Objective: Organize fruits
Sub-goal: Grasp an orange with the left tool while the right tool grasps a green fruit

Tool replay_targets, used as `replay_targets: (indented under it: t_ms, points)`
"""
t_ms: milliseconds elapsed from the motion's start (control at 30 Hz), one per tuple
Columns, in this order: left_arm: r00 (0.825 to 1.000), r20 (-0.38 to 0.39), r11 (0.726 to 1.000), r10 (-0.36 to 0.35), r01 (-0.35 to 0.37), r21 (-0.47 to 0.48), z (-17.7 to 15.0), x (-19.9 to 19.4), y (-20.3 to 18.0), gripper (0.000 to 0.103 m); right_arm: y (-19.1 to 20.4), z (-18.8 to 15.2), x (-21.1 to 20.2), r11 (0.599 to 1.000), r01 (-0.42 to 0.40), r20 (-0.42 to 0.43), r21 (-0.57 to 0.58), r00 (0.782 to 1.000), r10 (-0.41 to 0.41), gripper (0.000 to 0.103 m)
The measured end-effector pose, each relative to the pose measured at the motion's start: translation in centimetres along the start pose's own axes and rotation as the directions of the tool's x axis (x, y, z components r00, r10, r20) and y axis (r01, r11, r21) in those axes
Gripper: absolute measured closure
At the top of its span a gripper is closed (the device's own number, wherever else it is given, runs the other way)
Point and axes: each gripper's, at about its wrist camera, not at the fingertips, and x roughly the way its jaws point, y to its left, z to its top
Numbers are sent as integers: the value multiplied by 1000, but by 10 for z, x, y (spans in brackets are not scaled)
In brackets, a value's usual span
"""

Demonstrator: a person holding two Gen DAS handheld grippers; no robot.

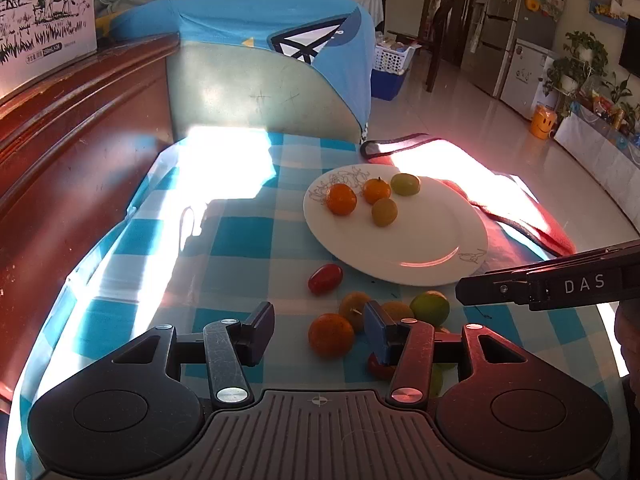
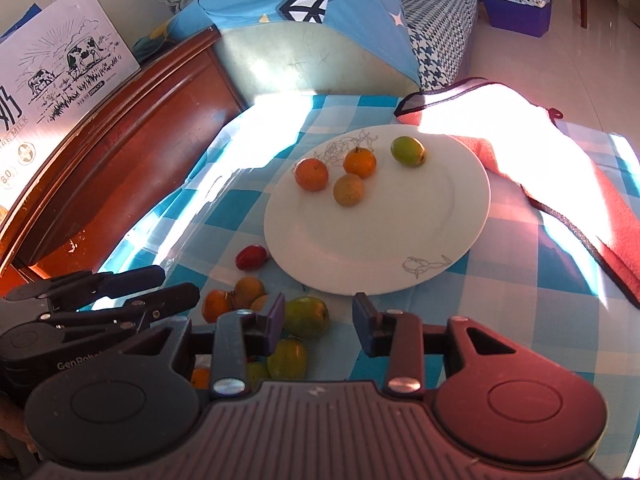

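**Both tools apart above the loose fruit, four pieces on the plate**

The left tool (image 1: 320, 334) hangs low over the checked desk (image 1: 240, 240), its fingers spread wide and gripping nothing; an orange fruit (image 1: 331, 335) lies on the cloth between them. The right tool (image 2: 319, 326) is likewise spread and empty, a green fruit (image 2: 306, 317) lying just beyond its left finger at 10 o'clock. Around these sit more loose fruits in a cluster. A red cherry tomato (image 1: 325, 278) rests farther on, just beside the near rim of the white plate (image 1: 420, 240). At the plate's far side, around 11 o'clock, lie two oranges, a yellowish fruit and a green one (image 1: 405, 184). A red towel (image 1: 520, 216) lies beyond at 2 o'clock.
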Motion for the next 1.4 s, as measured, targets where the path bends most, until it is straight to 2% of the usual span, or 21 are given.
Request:
replay_targets:
  t_ms: [367, 433, 500, 767, 967, 1267, 1400]
  points:
    - [999, -30, 1000, 12, -13, -12, -26, -18, 4, 51, 2, -24, -7, 999, -4, -16, 46, 1000, 5, 64]
    - [1000, -23, 1000, 14, -14, -10, -32, -23, 5, 47, 2, -28, -6, 999, -4, -19, 53, 1000, 5, 64]
    - [1000, -25, 1000, 11, -11, -8, -36, -26, 5, 35, 1, -30, -6, 998, -10, -23, 65, 1000, 12, 64]
    - [999, -47, 996, -8, 12, 85, -55, -29, 1, 24, 0, -33, -3, 994, -39, -28, 105, 999, 42, 64]
    - [998, -55, 991, -34, 41, 126, -60, -27, 1, 24, 1, -33, 1, 991, -52, -37, 121, 998, 57, 64]
    - [999, -21, 959, -34, 39, 282, -66, -23, -14, 24, 5, -34, 7, 992, -60, -53, 114, 996, 66, 64]
    - [999, -12, 952, -42, 43, 302, -64, -21, -15, 24, 5, -34, 9, 993, -54, -50, 108, 997, 60, 64]
